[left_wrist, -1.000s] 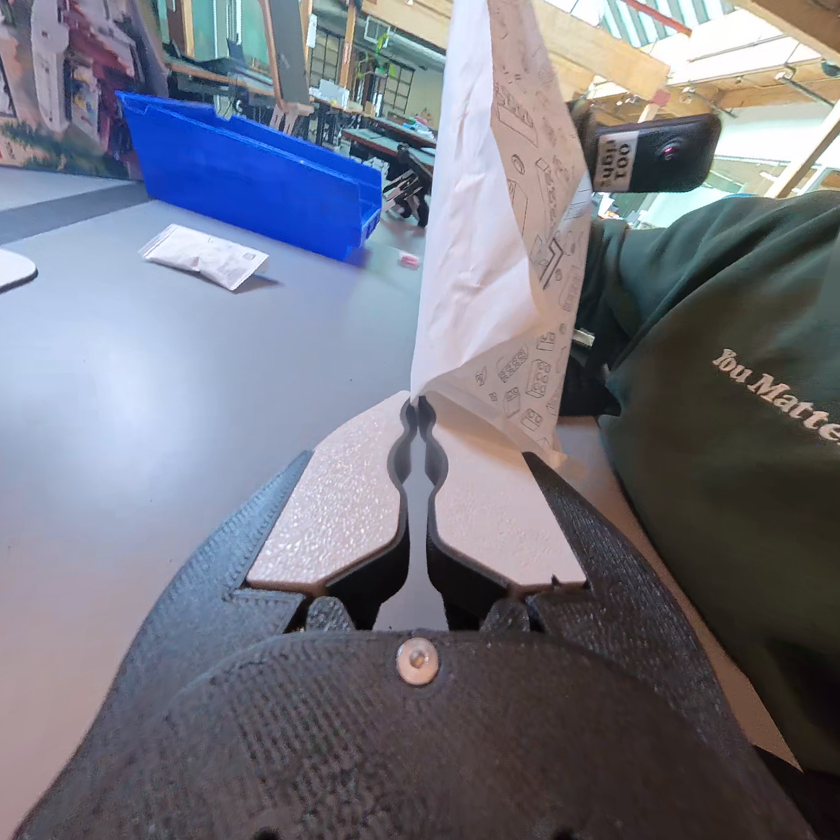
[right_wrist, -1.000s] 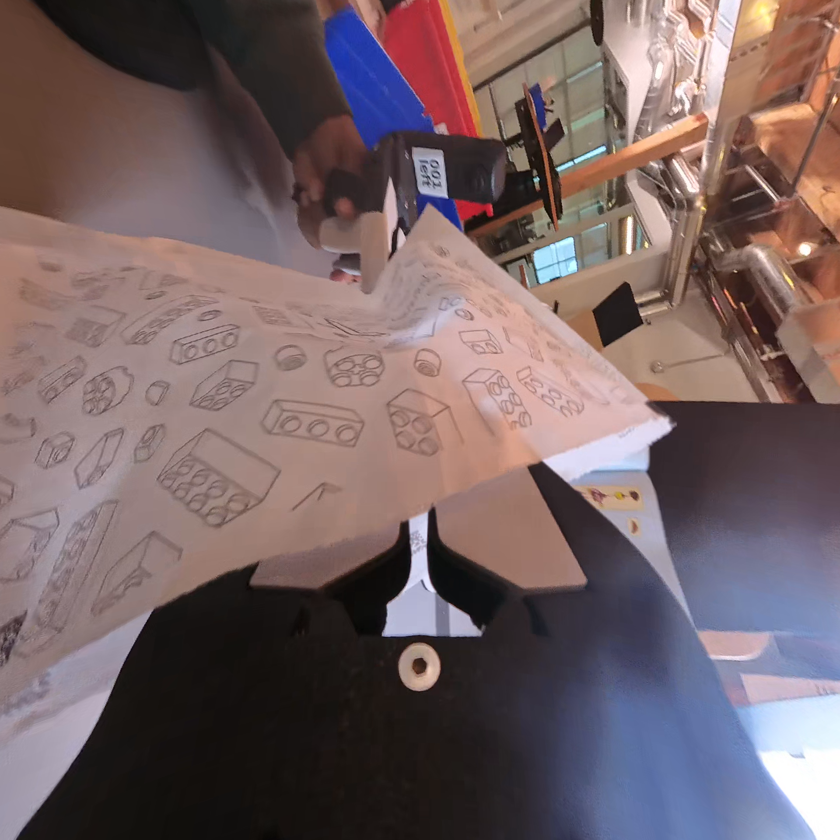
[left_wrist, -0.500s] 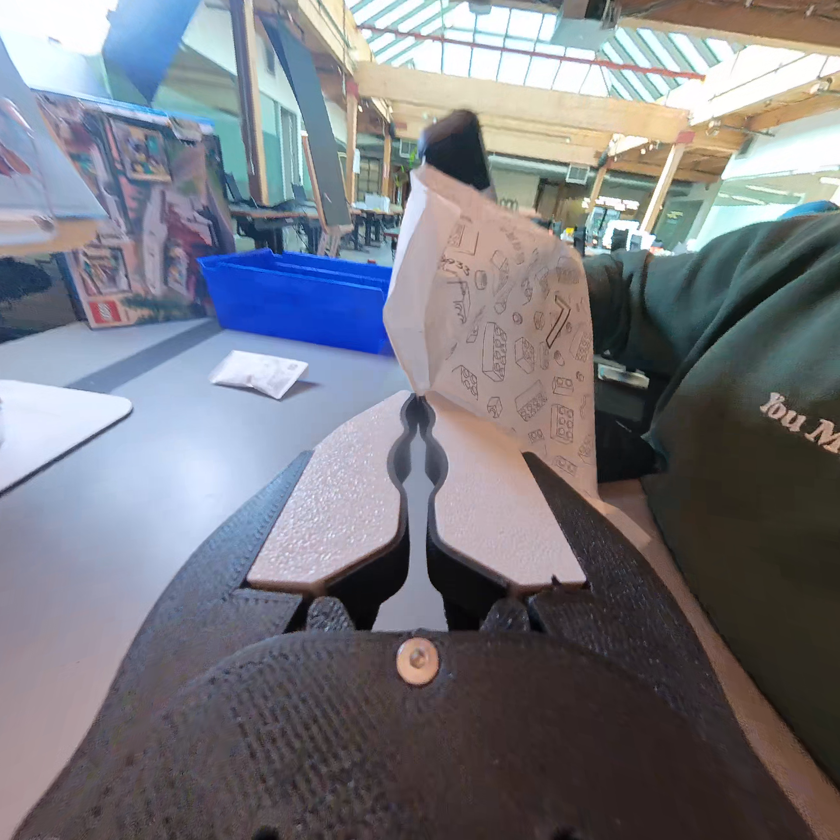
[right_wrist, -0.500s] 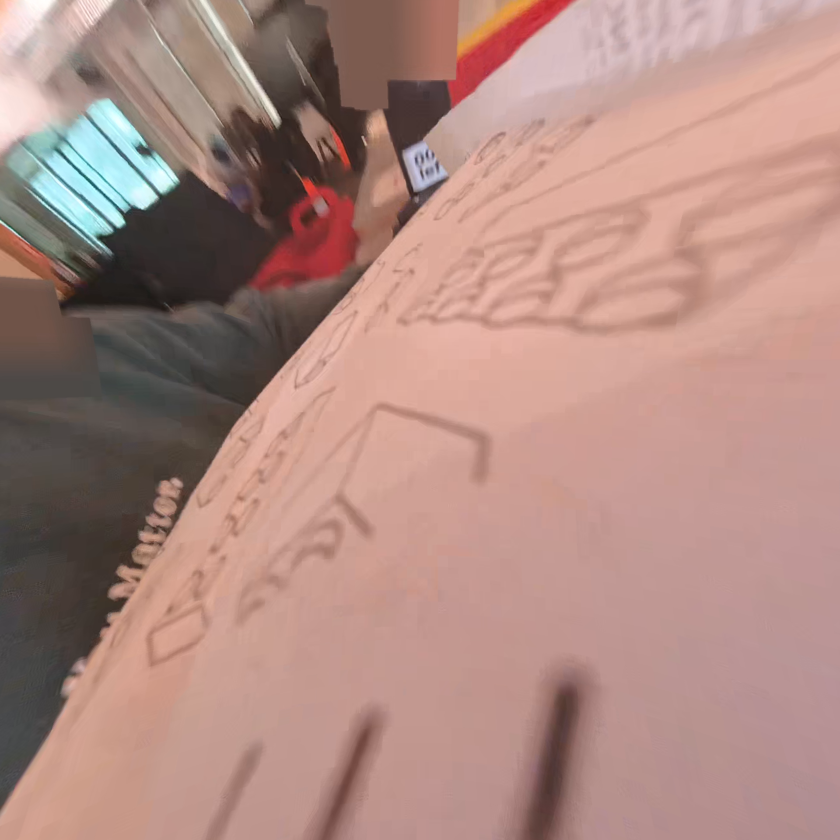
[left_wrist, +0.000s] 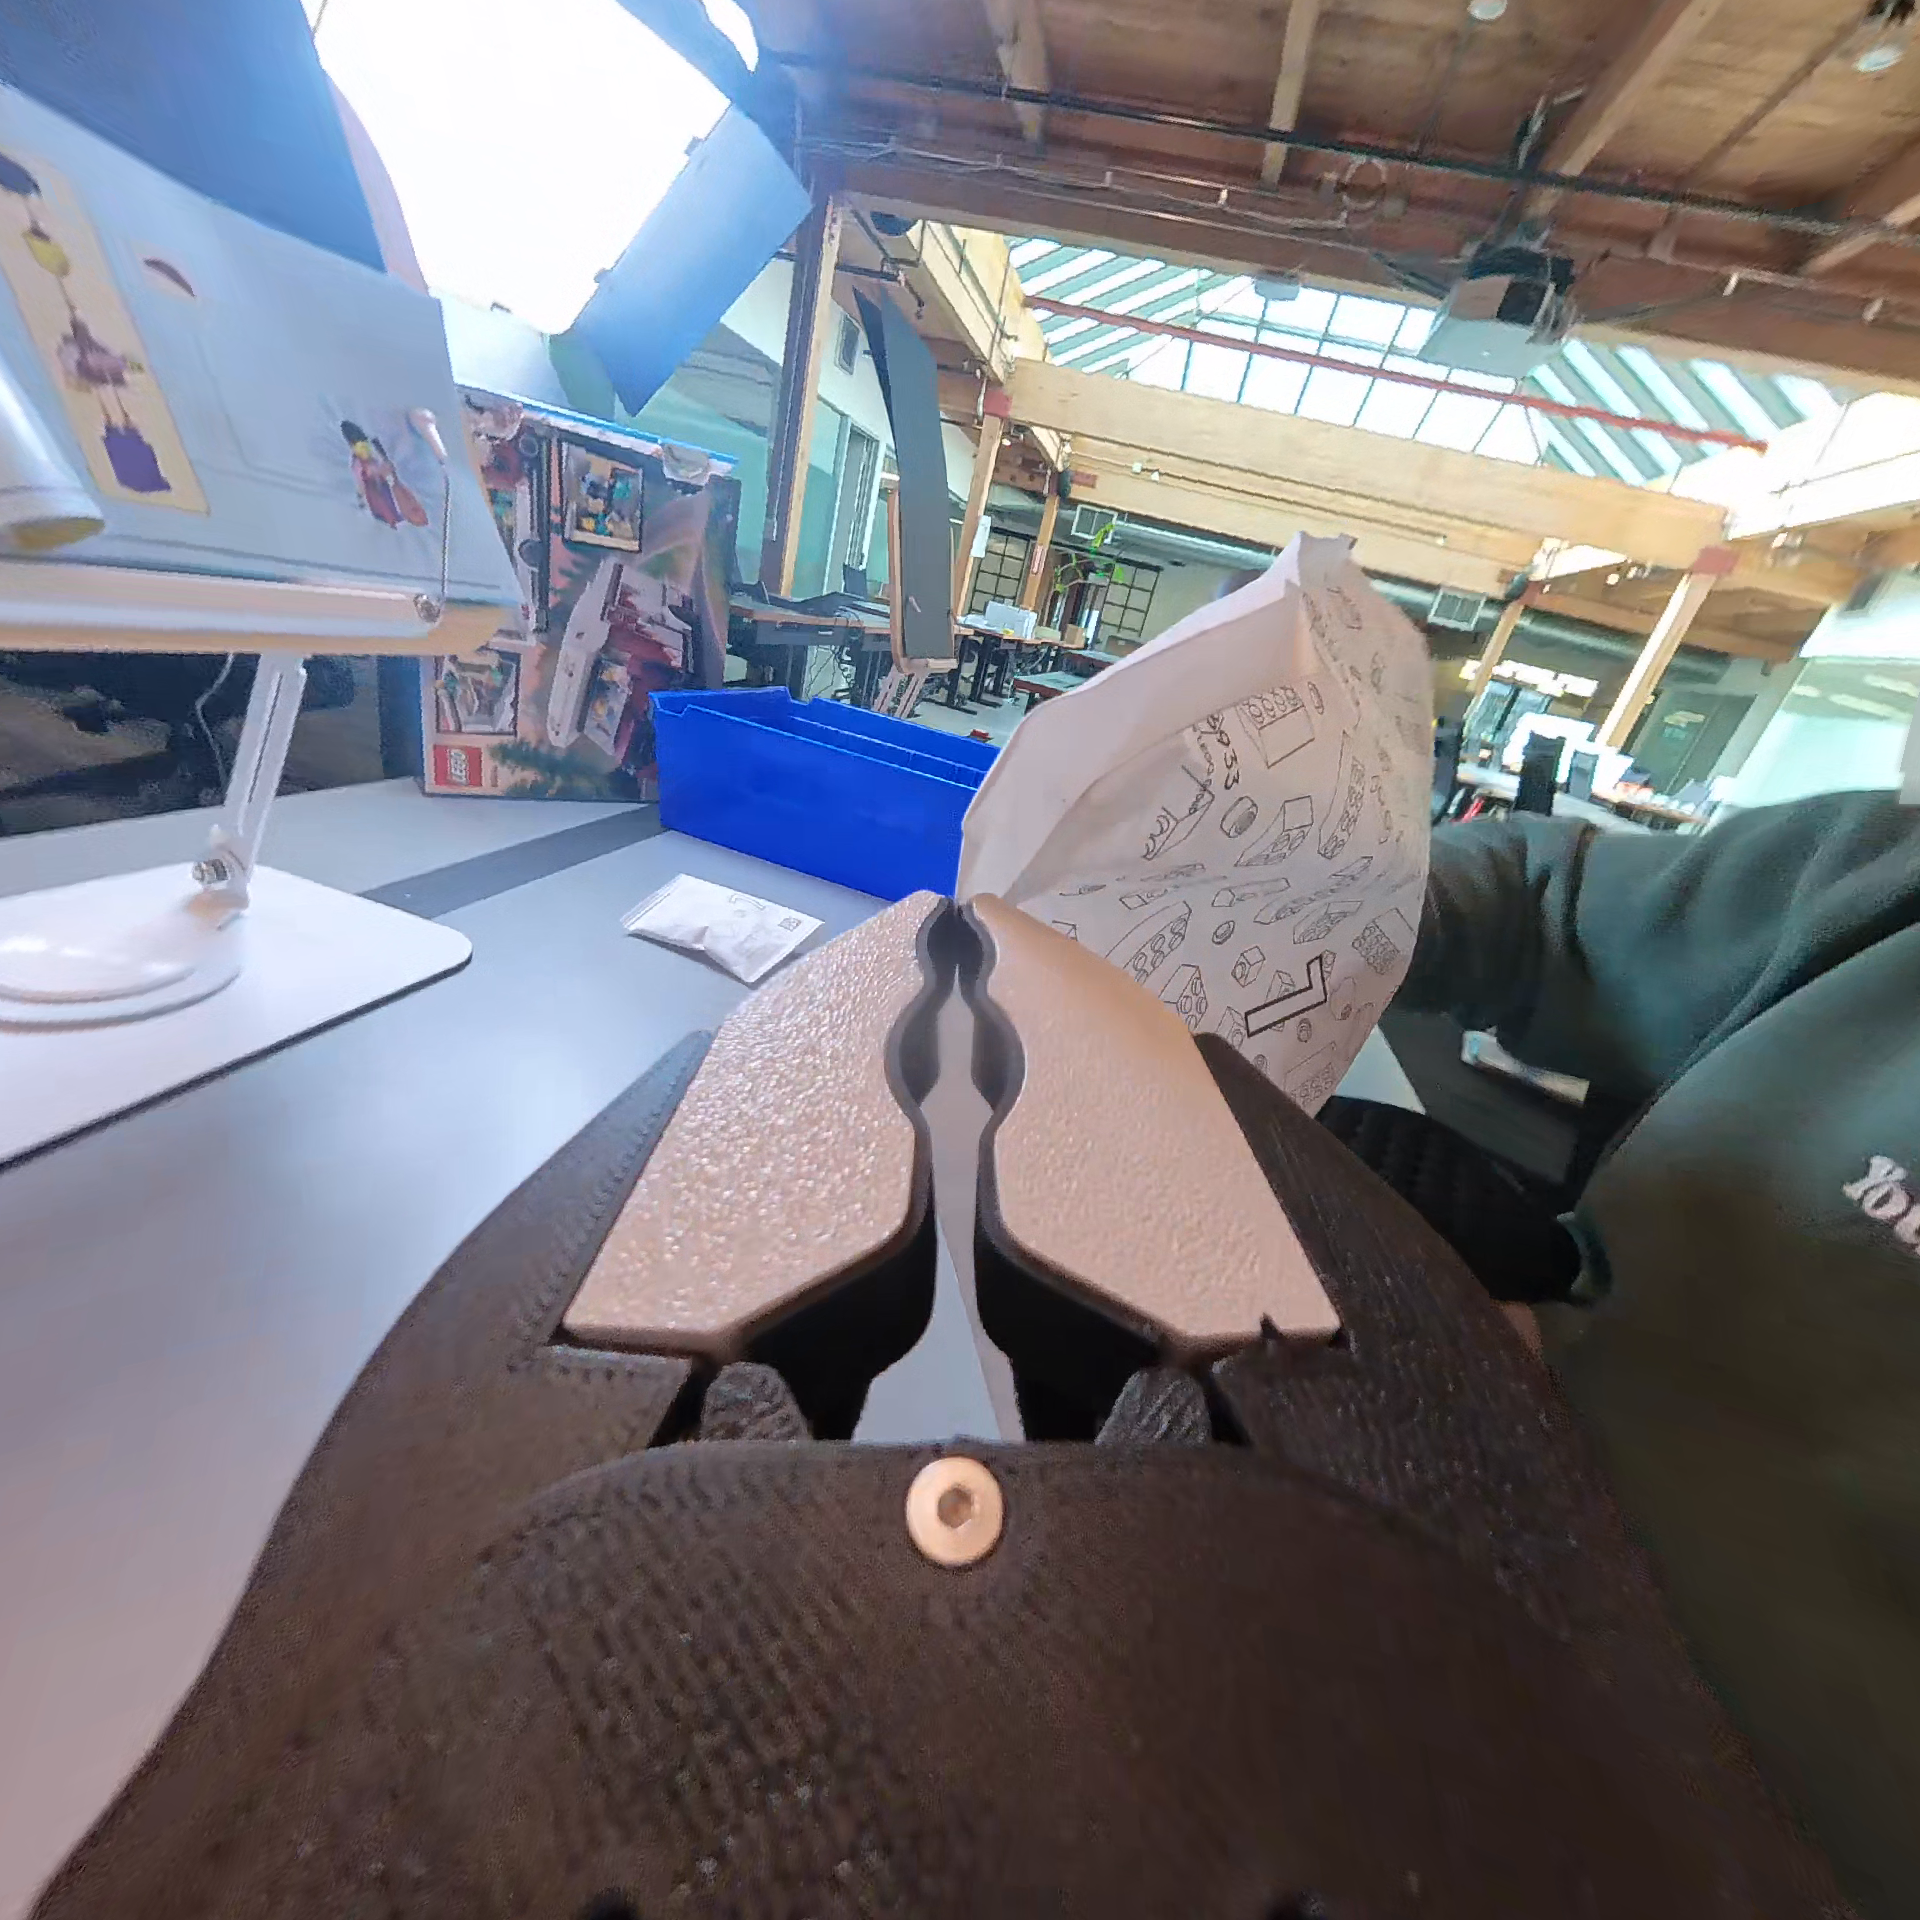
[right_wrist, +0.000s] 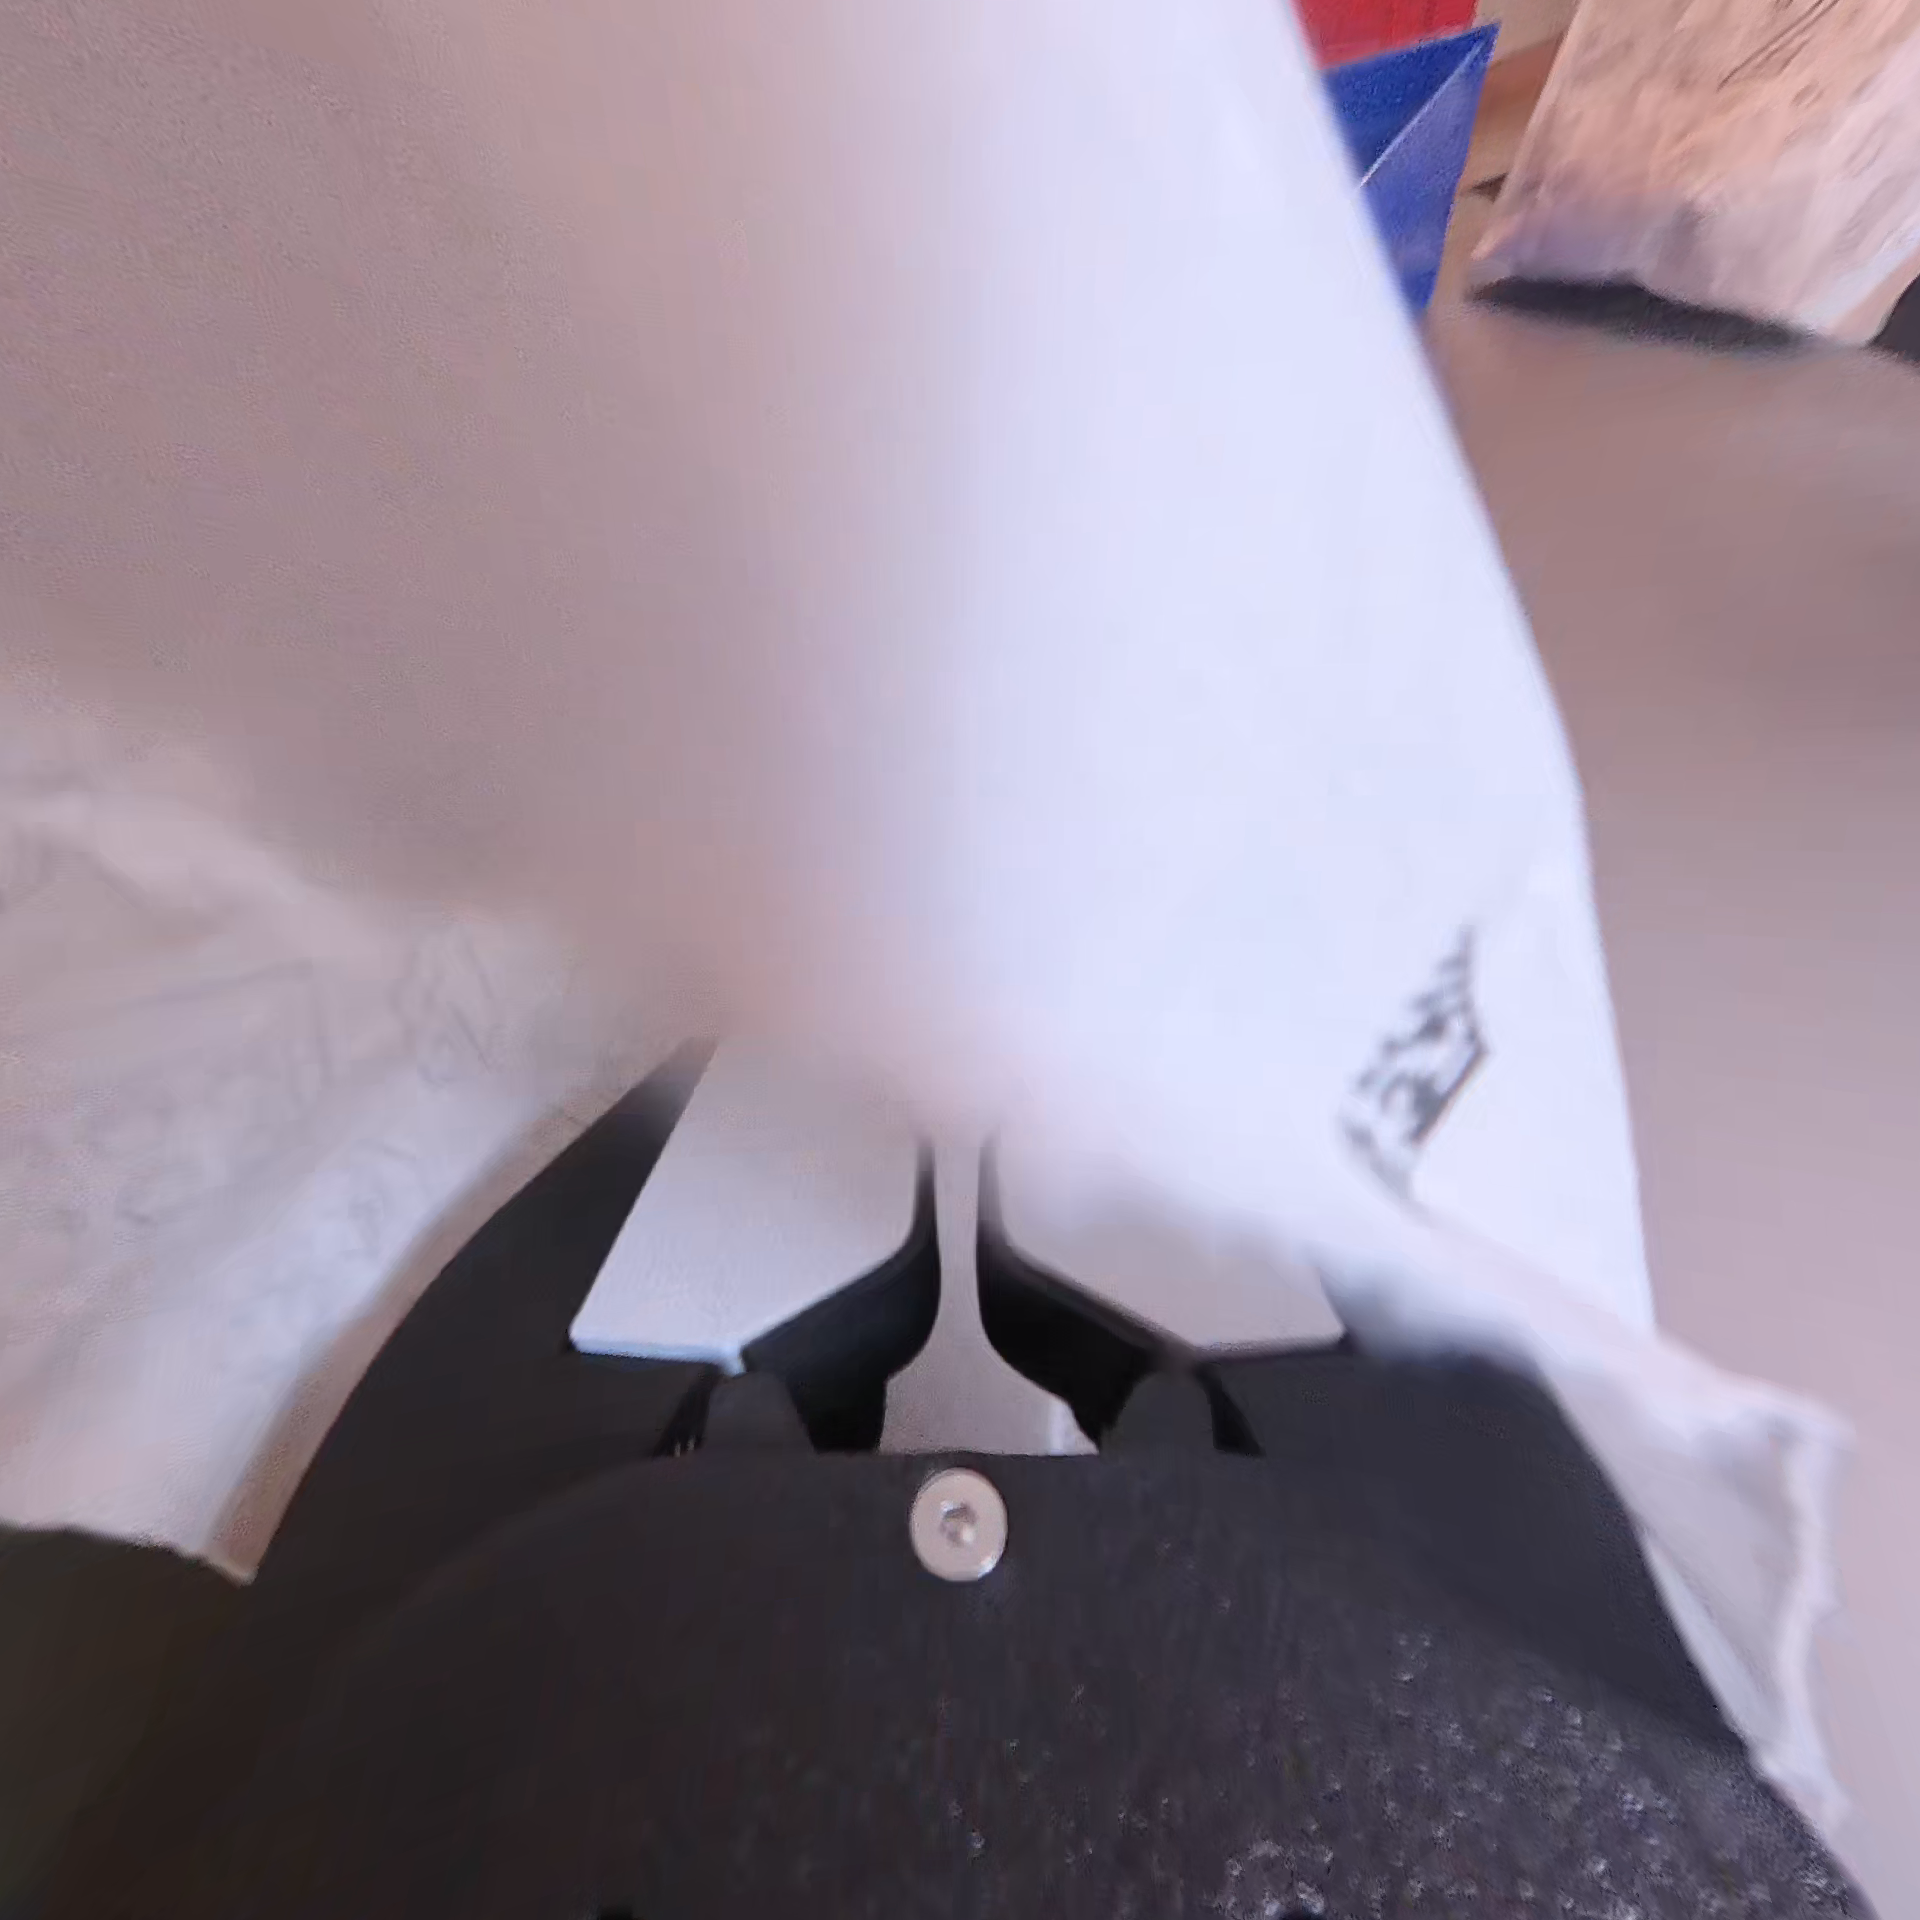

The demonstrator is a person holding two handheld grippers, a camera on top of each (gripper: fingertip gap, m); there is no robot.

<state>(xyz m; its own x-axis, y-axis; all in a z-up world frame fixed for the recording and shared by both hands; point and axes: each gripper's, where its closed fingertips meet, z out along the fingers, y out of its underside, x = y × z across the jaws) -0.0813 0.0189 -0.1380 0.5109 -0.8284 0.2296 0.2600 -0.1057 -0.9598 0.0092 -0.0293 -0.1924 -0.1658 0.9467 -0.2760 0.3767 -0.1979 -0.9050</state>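
White metal stand (left_wrist: 135,935) with a hinged arm sits at far left on its flat base plate, carrying an open illustrated booklet (left_wrist: 239,457).

Boxed brick set (left_wrist: 582,623), standing upright behind the stand.

Grey worktop (left_wrist: 312,1143). Lying on it, well apart from the fingers: one small clear zip pouch (left_wrist: 722,925) with white contents.

Blue plastic bin (left_wrist: 821,790), open-topped, at the far edge of the worktop.

Left gripper (left_wrist: 956,914): fingers (left_wrist: 821,1122) pressed together at the tips, pinching the edge of a white paper bag (left_wrist: 1247,831) printed with outline drawings of toy bricks. Bag rises up and to the right of the tips, off the worktop, its paper creased and bowed.

Dark green sleeve (left_wrist: 1621,935), at right behind the bag.

Right gripper (right_wrist: 956,1101): fingertips hidden behind blurred white paper (right_wrist: 1143,520) of the same print; rear of the fingers stands narrow; whether the tips clamp the paper cannot be told.

Handling, by estimate: light, thin, limp paper, liable to tear or slip; best taken at an edge or corner seam with a firm pinch, away from the torn margin (right_wrist: 1787,1538).
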